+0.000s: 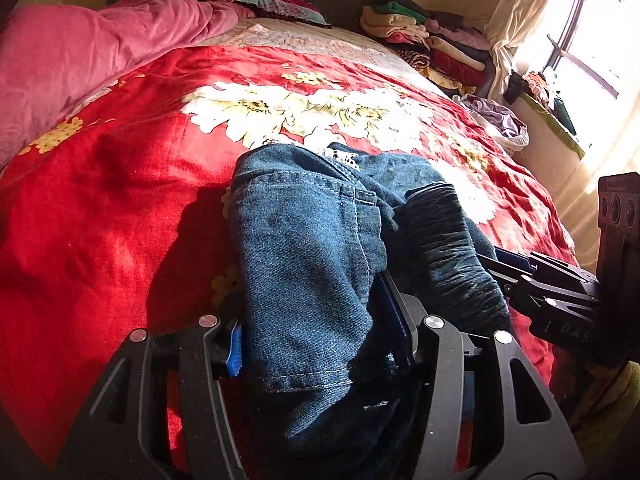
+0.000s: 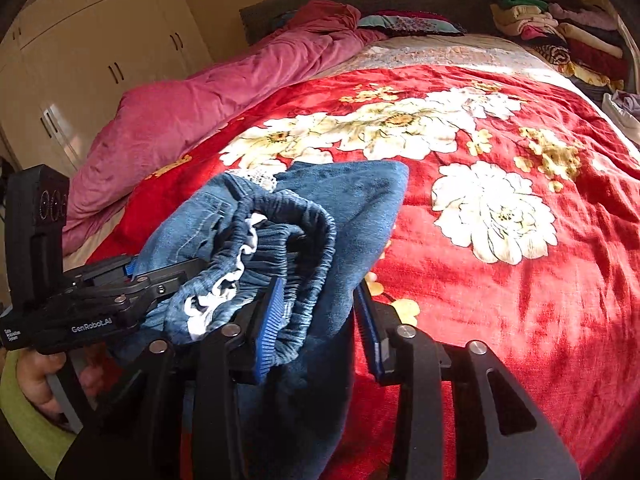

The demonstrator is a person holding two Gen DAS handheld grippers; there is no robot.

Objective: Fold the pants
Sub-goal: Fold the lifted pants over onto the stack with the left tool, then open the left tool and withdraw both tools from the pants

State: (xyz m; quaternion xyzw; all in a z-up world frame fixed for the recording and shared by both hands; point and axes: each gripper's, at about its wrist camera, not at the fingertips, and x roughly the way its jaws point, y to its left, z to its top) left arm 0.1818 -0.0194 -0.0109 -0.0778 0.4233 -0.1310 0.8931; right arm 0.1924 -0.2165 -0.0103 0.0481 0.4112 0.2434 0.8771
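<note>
Both tools hold the pants (image 1: 312, 248) lifted over the near edge of the bed (image 1: 100, 208), a bunched denim bundle whose far part sags onto the red floral blanket (image 2: 540, 280). The left hand-held gripper (image 1: 320, 344) has denim running between its blue pads, apparently pinched. The right hand-held gripper (image 2: 316, 320) has the elastic waistband (image 2: 288, 236) and a fold of cloth between its jaws; whether it is fully clamped, I cannot tell. This looks like the early step: getting the garment spread flat. Next, the two grips likely need to draw apart and lay the waistband down straight. The blanket's middle and far side offer open room; the pink duvet (image 2: 224, 96) lines the left edge, stacked clothes (image 2: 560, 28) the far right corner.
</note>
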